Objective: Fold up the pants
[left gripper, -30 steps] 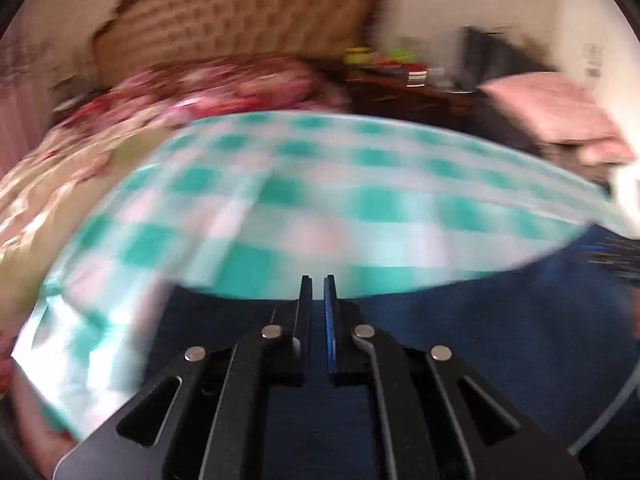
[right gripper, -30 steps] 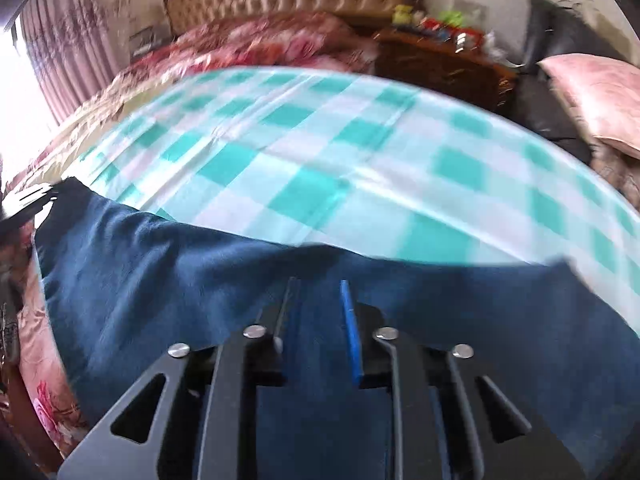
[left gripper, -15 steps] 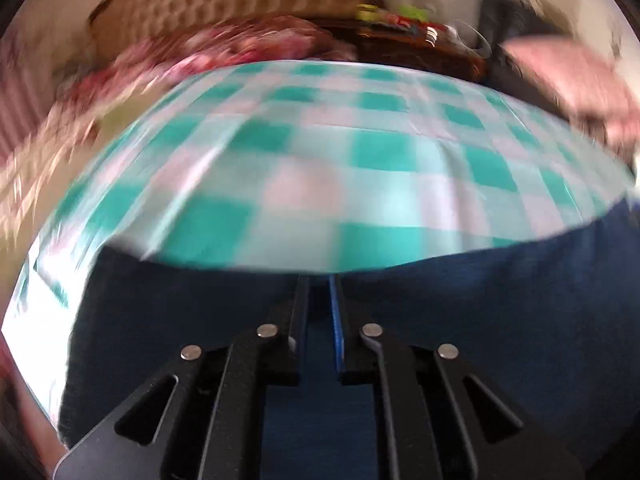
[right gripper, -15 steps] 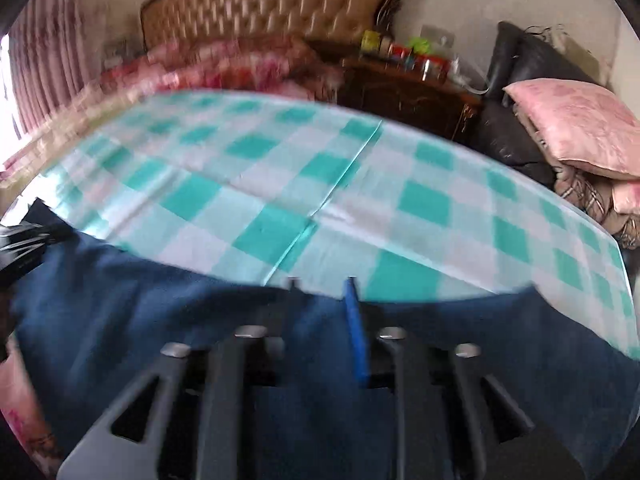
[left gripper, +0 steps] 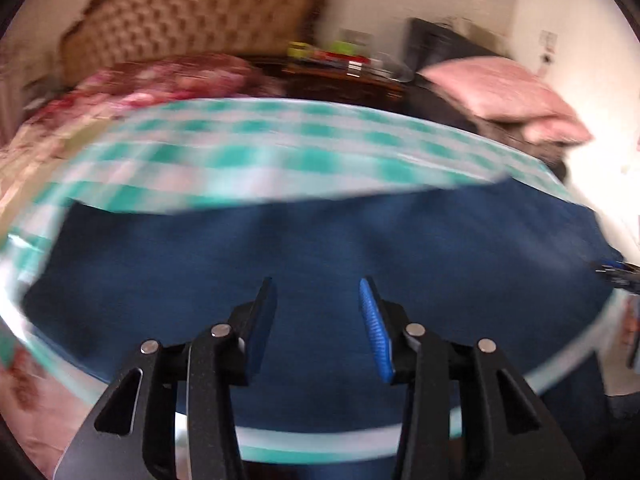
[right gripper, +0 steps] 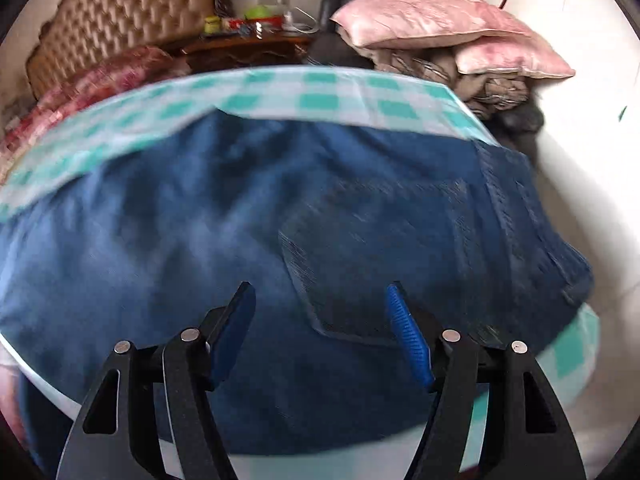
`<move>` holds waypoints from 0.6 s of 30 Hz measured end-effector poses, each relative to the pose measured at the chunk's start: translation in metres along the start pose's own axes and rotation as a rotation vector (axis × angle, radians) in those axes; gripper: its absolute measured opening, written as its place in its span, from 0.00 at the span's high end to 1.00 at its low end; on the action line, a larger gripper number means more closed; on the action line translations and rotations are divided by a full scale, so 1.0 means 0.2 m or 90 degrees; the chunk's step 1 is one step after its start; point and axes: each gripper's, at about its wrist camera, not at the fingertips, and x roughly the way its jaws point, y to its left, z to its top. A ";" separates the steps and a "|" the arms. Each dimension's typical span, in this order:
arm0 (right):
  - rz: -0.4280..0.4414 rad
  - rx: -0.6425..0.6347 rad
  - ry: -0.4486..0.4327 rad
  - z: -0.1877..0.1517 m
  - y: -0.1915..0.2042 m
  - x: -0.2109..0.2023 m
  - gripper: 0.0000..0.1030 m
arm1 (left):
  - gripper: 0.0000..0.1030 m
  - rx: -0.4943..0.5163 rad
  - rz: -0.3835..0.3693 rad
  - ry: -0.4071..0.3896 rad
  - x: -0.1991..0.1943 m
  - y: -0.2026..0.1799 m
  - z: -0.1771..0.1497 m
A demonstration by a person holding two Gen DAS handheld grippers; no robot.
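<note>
Matte black, speckled linkage arms with triangular cut-outs on the left two-finger gripper (left gripper: 318,292), pinned by four round silver rivets; blue ribbed pads (left gripper: 374,328) lining the inner finger faces, brighter at 3 o'clock. Same build on the right two-finger gripper (right gripper: 320,296): black forked arms, silver pins, blue ridged pads (right gripper: 408,336).

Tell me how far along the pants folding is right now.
Done, it seems: the blue pants lie spread on the checked cloth, back pocket facing up, apparently folded over at least once, though blur hides the layers. In hand: nothing; the left hand-held gripper and right hand-held gripper are both open above the fabric. Left: probably another fold to make a compact stack, then smoothing.
</note>
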 end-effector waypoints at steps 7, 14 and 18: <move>-0.034 -0.007 -0.030 -0.07 0.01 -0.03 0.29 | 0.52 0.048 0.062 0.051 0.20 -0.29 -0.14; -0.040 0.001 -0.034 -0.08 0.02 -0.02 0.28 | 0.08 0.007 0.125 0.075 0.20 -0.27 -0.16; -0.036 0.004 -0.027 -0.08 0.01 -0.02 0.28 | 0.06 -0.020 0.119 0.076 0.20 -0.23 -0.16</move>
